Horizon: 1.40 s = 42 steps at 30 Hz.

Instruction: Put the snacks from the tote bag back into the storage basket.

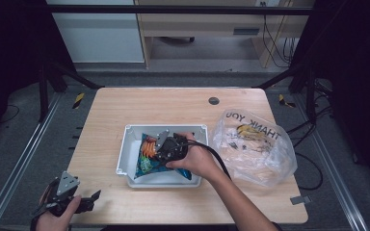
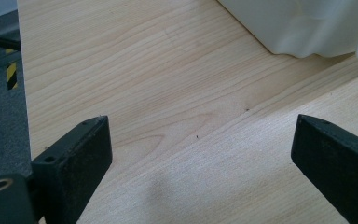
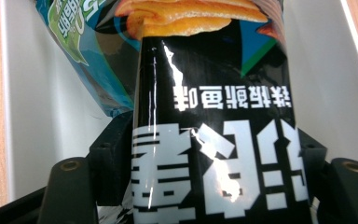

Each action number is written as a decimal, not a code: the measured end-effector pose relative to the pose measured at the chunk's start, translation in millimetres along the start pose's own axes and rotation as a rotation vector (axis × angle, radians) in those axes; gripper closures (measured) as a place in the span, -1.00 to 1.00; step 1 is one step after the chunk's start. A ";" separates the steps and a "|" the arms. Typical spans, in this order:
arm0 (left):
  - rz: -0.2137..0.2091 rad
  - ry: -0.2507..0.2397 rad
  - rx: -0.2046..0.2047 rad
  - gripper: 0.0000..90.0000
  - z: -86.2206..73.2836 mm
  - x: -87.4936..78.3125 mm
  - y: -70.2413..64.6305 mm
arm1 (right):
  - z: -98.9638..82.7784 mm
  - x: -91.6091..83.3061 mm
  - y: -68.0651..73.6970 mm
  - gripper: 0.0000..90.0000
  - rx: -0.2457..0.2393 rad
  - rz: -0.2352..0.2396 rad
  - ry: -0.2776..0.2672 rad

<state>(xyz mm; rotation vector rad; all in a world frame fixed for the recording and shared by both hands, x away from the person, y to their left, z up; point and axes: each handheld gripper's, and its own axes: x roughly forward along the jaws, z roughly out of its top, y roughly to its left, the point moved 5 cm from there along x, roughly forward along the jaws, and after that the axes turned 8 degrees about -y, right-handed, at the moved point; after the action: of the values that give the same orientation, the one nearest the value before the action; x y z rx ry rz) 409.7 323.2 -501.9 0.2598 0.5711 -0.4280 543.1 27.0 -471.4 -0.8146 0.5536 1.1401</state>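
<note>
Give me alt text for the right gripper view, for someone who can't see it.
A glossy black snack packet with large white upside-down lettering sits gripped between the right gripper's two black jaws. It hangs over a white tray that also holds a blue snack bag.

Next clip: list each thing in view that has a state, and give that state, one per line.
Left tongs: open, holding nothing, at the table's near left corner.
Right tongs: shut on the black snack packet, inside the tray.
Black snack packet: gripped, over the tray.
Blue snack bag: lying in the tray.
White tray: holding snacks.
Plastic bag: crumpled on the table, right of the tray; contents unclear.
</note>
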 end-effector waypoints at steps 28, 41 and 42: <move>-0.004 0.007 0.004 -0.90 -0.7 0.4 0.1 | 0.1 3.4 2.3 -0.68 0.032 -0.018 0.006; -0.006 0.008 0.003 -0.90 -0.8 0.9 -0.5 | -2.7 3.9 2.5 -0.77 0.043 -0.058 0.012; -0.006 0.008 0.003 -0.90 -0.8 0.9 -0.5 | -3.2 3.5 1.9 -0.77 0.036 -0.062 0.016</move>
<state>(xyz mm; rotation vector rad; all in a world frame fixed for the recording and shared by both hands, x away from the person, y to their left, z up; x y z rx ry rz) 409.8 322.8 -503.1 0.2629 0.5792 -0.4339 542.6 26.9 -476.5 -0.8055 0.5571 1.0647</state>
